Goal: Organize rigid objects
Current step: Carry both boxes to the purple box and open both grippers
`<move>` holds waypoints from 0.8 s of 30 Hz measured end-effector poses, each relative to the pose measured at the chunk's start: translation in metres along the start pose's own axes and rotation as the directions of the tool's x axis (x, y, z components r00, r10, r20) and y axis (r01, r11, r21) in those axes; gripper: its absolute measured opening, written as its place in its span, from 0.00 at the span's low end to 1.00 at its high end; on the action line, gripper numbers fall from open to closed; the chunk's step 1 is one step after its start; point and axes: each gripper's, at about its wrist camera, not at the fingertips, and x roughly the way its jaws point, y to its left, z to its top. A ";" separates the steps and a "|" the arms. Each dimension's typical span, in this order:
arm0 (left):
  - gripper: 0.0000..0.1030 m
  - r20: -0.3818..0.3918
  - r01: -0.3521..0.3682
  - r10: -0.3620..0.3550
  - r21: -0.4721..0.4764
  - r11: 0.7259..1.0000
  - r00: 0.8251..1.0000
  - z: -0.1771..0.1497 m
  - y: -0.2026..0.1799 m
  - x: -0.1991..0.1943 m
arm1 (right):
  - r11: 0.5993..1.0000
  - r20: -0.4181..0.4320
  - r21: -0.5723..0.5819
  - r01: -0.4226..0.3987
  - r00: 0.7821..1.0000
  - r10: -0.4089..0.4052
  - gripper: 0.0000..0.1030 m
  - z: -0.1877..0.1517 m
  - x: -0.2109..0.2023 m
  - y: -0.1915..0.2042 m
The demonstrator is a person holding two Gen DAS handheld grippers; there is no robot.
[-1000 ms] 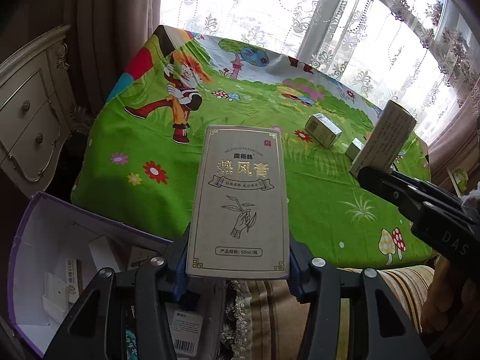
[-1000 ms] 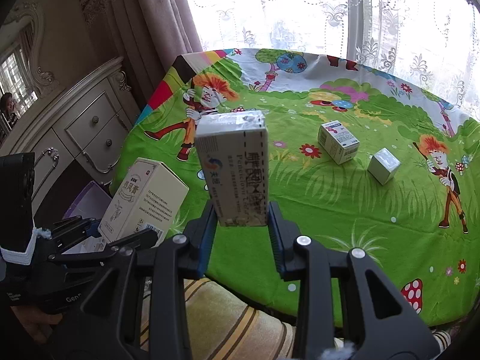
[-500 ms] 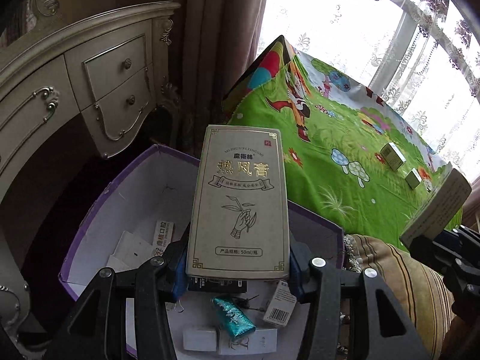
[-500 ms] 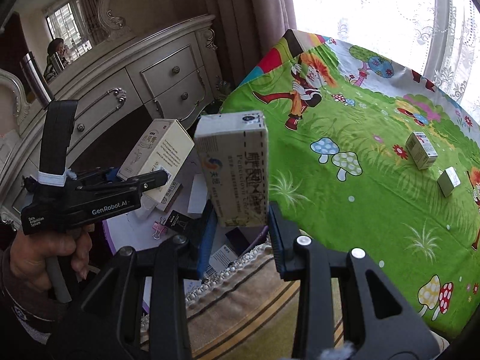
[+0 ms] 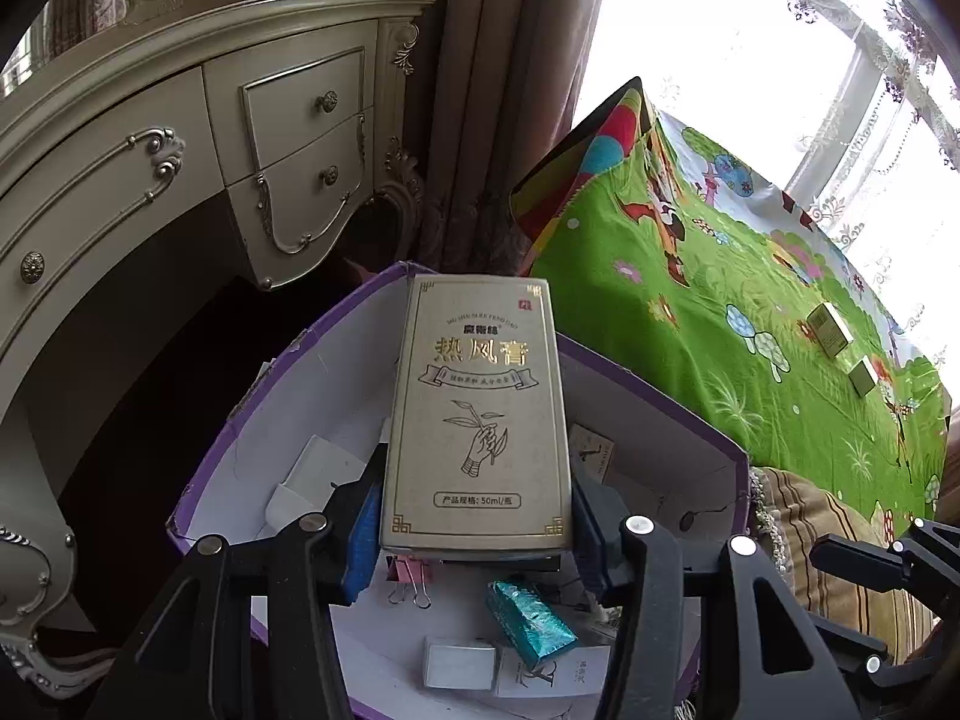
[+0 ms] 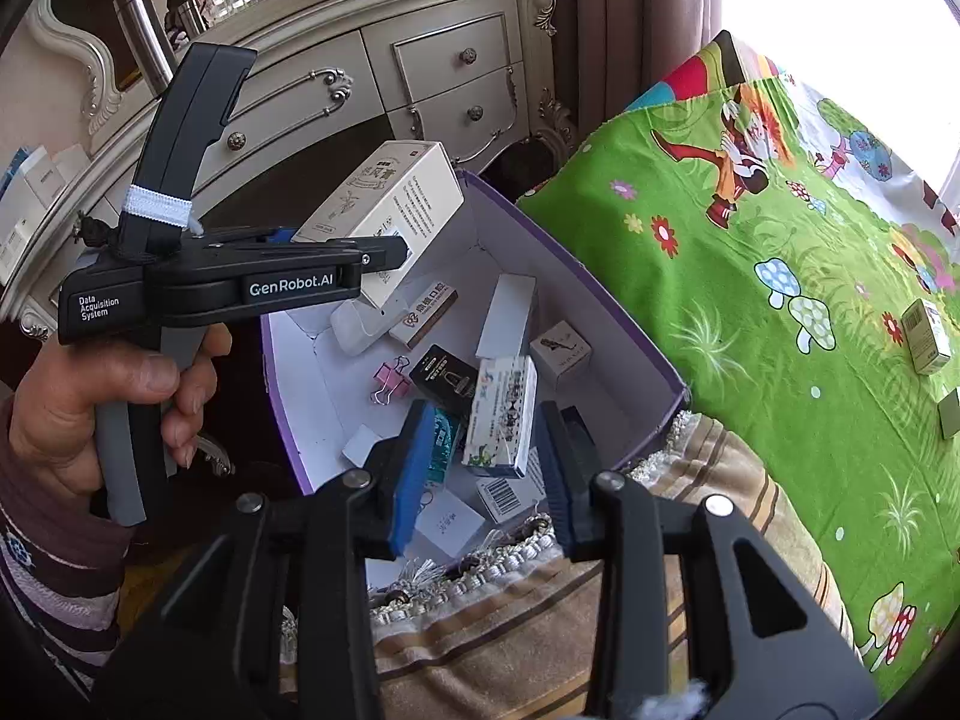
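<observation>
My left gripper [image 5: 477,480] holds a tall beige box with gold print [image 5: 477,414] upright between its blue pads, above the open purple-rimmed storage box [image 5: 660,387]. Its jaws are easing open, and the pads still touch the box. The right wrist view shows the same left gripper [image 6: 390,249] and beige box [image 6: 396,204] over the storage box's far corner [image 6: 600,288]. My right gripper [image 6: 483,450] hangs over the storage box with its jaws opening. A white box with blue print [image 6: 501,414] lies loose between them, down among the contents.
Several small cartons, a pink binder clip [image 6: 393,378] and a teal packet [image 5: 528,618] lie in the storage box. Two small boxes [image 6: 926,336] [image 6: 951,414] sit on the green cartoon cloth [image 6: 750,360]. A cream dresser [image 5: 180,180] stands behind, a striped cushion [image 6: 540,630] in front.
Both grippers swung left from over the green cloth to above the storage box. The right gripper's jaws parted and the white box dropped from them into the storage box.
</observation>
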 end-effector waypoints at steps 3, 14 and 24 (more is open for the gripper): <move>0.63 0.005 -0.013 0.013 -0.016 1.000 1.000 0.001 0.001 0.000 | 1.000 0.007 0.020 0.008 1.000 -0.009 0.57 0.000 -0.001 -0.005; 0.64 -0.006 0.006 -0.006 0.009 1.000 1.000 0.002 -0.014 0.001 | 0.995 0.018 0.105 0.001 1.000 -0.003 0.59 -0.001 -0.008 -0.026; 0.64 -0.021 0.049 -0.048 0.068 0.996 0.999 0.004 -0.047 0.005 | 0.971 0.086 0.239 0.018 0.996 -0.039 0.67 0.002 -0.025 -0.064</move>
